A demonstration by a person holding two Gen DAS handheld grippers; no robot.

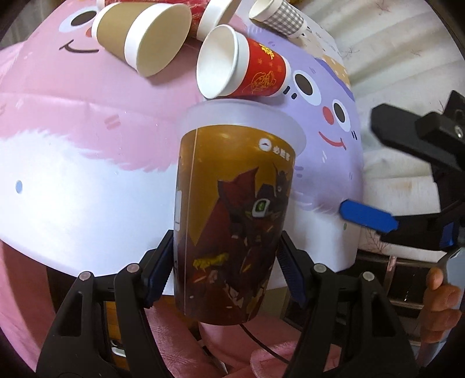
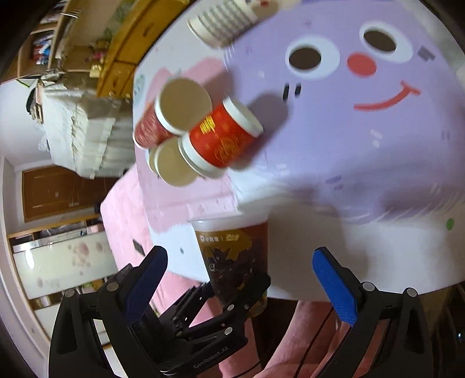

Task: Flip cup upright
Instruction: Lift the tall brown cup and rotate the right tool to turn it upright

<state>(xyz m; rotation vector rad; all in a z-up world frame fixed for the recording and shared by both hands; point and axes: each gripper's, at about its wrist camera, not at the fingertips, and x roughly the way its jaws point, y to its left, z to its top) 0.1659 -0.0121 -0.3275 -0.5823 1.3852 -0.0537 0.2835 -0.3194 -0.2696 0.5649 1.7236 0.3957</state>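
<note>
My left gripper (image 1: pixel 225 258) is shut on a tall brown printed plastic cup (image 1: pixel 232 212) with a frosted rim. It holds the cup above the near edge of the cartoon-face table (image 1: pixel 72 174), rim pointing away from the camera. The same cup (image 2: pixel 235 256) shows in the right wrist view, held by the left gripper (image 2: pixel 232 293) below it. My right gripper (image 2: pixel 241 276) is open and empty, its blue pads on either side of the cup but apart from it. It also shows at the right of the left wrist view (image 1: pixel 377 174).
Several paper cups lie on their sides on the table: a brown one (image 1: pixel 139 37), a red one (image 1: pixel 241 64) and a checked one (image 1: pixel 276 14). In the right wrist view the red cups (image 2: pixel 223 139) cluster mid-table. A cabinet (image 2: pixel 128 52) and shelves stand beyond.
</note>
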